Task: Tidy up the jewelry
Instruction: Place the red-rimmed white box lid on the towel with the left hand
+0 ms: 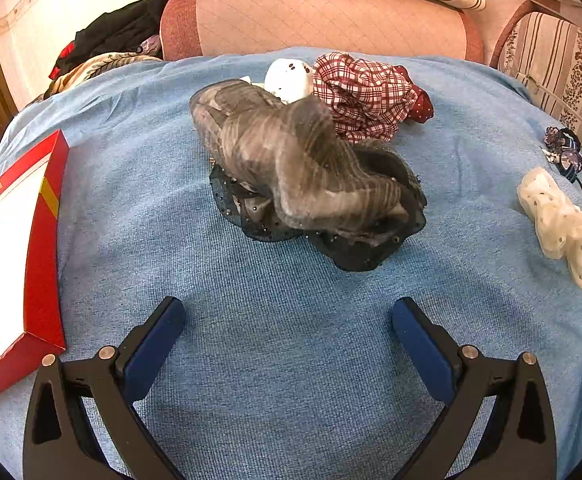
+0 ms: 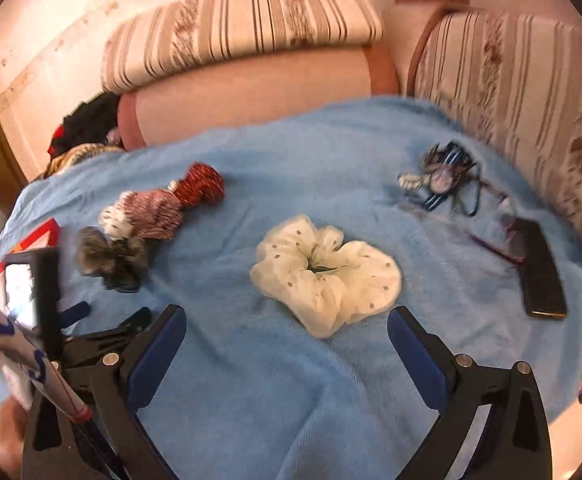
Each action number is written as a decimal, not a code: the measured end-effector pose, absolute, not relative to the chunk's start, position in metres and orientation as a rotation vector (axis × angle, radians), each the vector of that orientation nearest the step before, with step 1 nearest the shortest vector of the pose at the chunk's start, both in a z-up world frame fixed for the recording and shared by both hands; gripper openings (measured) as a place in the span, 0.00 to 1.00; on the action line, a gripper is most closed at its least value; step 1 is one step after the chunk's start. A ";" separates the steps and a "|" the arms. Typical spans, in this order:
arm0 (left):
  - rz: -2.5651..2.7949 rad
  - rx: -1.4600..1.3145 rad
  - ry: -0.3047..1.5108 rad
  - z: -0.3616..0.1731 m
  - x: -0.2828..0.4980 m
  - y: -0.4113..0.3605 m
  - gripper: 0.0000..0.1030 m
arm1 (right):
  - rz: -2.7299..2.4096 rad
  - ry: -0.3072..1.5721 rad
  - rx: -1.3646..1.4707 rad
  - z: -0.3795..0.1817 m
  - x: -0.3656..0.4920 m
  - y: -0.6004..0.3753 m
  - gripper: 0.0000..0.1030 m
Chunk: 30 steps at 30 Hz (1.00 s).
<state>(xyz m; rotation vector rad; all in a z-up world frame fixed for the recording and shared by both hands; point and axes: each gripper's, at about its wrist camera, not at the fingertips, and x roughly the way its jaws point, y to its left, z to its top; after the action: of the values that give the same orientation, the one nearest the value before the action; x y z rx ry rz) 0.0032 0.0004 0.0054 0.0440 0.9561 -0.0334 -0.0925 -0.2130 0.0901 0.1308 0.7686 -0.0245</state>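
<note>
On a blue cloth (image 1: 251, 320) lies a heap of scrunchies: a grey striped one (image 1: 291, 160) on top of a dark beaded one (image 1: 355, 248), with a red plaid one (image 1: 363, 92) and a white dotted one (image 1: 287, 78) behind. My left gripper (image 1: 287, 332) stands open just short of the heap, nothing between its fingers. A cream dotted scrunchie (image 2: 323, 276) (image 1: 563, 228) lies just ahead of my open right gripper (image 2: 287, 340). The right wrist view is blurred. A tangle of small hair ties and jewelry (image 2: 443, 176) (image 1: 567, 152) sits at the far right.
A red and white box (image 1: 15, 256) lies at the left edge of the cloth. A dark phone (image 2: 541, 272) and thin-framed glasses (image 2: 503, 244) lie at the right. Cushioned seating (image 1: 315, 16) with striped pillows rings the back. The left gripper's body and a sleeve (image 2: 31, 344) show at left.
</note>
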 end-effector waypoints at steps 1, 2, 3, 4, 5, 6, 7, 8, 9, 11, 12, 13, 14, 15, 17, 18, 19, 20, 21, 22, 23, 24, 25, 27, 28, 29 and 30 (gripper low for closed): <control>-0.033 0.044 0.955 0.004 0.002 0.001 1.00 | -0.025 0.747 0.119 0.093 -0.099 -0.208 0.99; -0.030 0.043 0.957 0.002 0.002 -0.001 1.00 | -0.027 0.730 0.097 0.096 -0.105 -0.202 0.99; -0.017 0.034 0.959 0.002 0.002 -0.002 1.00 | -0.035 0.710 0.072 0.099 -0.110 -0.195 0.99; -0.015 0.046 0.962 0.004 0.000 -0.003 1.00 | -0.035 0.698 0.064 0.102 -0.111 -0.196 0.99; -0.024 0.058 0.976 0.006 -0.001 -0.004 1.00 | -0.036 0.683 0.050 0.104 -0.114 -0.191 0.99; -0.027 0.052 0.977 0.009 -0.006 -0.002 1.00 | -0.040 0.682 0.041 0.106 -0.115 -0.187 0.99; -0.016 0.050 0.965 0.012 -0.011 -0.002 1.00 | -0.042 0.685 0.046 0.108 -0.113 -0.188 0.99; 0.011 0.051 0.929 0.019 -0.019 0.001 1.00 | -0.043 0.683 0.052 0.109 -0.113 -0.186 0.99; 0.015 0.043 0.879 0.029 -0.031 0.003 1.00 | -0.042 0.679 0.063 0.111 -0.113 -0.185 0.99; 0.012 0.053 0.835 0.046 -0.047 0.003 1.00 | -0.049 0.678 0.074 0.111 -0.115 -0.185 0.99; 0.017 0.056 0.811 0.054 -0.053 0.005 1.00 | -0.057 0.679 0.077 0.111 -0.114 -0.184 0.99; 0.018 0.052 0.780 0.063 -0.061 0.006 1.00 | -0.053 0.676 0.081 0.110 -0.116 -0.190 0.99; 0.020 0.049 0.747 0.074 -0.071 0.008 1.00 | -0.052 0.679 0.086 0.109 -0.117 -0.192 0.99; 0.020 0.050 0.732 0.081 -0.078 0.009 1.00 | -0.053 0.686 0.093 0.108 -0.116 -0.192 0.99; 0.016 0.040 0.715 0.092 -0.086 0.012 1.00 | -0.054 0.688 0.104 0.108 -0.116 -0.193 0.99; 0.016 0.039 0.709 0.095 -0.089 0.013 1.00 | -0.053 0.687 0.107 0.109 -0.116 -0.193 0.99; 0.021 0.041 0.703 0.097 -0.091 0.013 1.00 | -0.053 0.688 0.106 0.109 -0.116 -0.192 0.99; 0.027 0.046 0.696 0.099 -0.093 0.015 1.00 | -0.051 0.689 0.103 0.110 -0.116 -0.192 0.99; 0.026 0.050 0.694 0.099 -0.094 0.015 1.00 | -0.051 0.687 0.097 0.109 -0.117 -0.189 0.99; 0.025 0.052 0.701 0.099 -0.092 0.013 1.00 | -0.049 0.689 0.094 0.109 -0.117 -0.189 0.99; 0.029 0.055 0.703 0.097 -0.093 0.014 1.00 | -0.047 0.693 0.089 0.108 -0.116 -0.187 0.99; 0.032 0.058 0.699 0.097 -0.093 0.016 1.00 | -0.043 0.699 0.085 0.107 -0.116 -0.186 0.99; 0.030 0.058 0.699 0.096 -0.095 0.018 1.00 | -0.041 0.702 0.084 0.107 -0.115 -0.185 0.99; 0.034 0.056 0.701 0.096 -0.094 0.020 1.00 | -0.038 0.705 0.074 0.107 -0.114 -0.182 0.99; 0.036 0.053 0.697 0.096 -0.095 0.021 1.00 | -0.036 0.705 0.071 0.107 -0.113 -0.183 0.99; 0.034 0.049 0.695 0.096 -0.095 0.021 1.00 | -0.034 0.707 0.068 0.107 -0.113 -0.182 0.99; 0.039 0.050 0.698 0.096 -0.093 0.021 1.00 | -0.033 0.709 0.067 0.106 -0.113 -0.181 0.99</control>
<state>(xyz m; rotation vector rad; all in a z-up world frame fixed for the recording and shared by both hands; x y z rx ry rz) -0.0932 0.0210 0.0956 0.0503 0.6977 0.0386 -0.1126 -0.1814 0.1058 0.0669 0.7093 -0.0327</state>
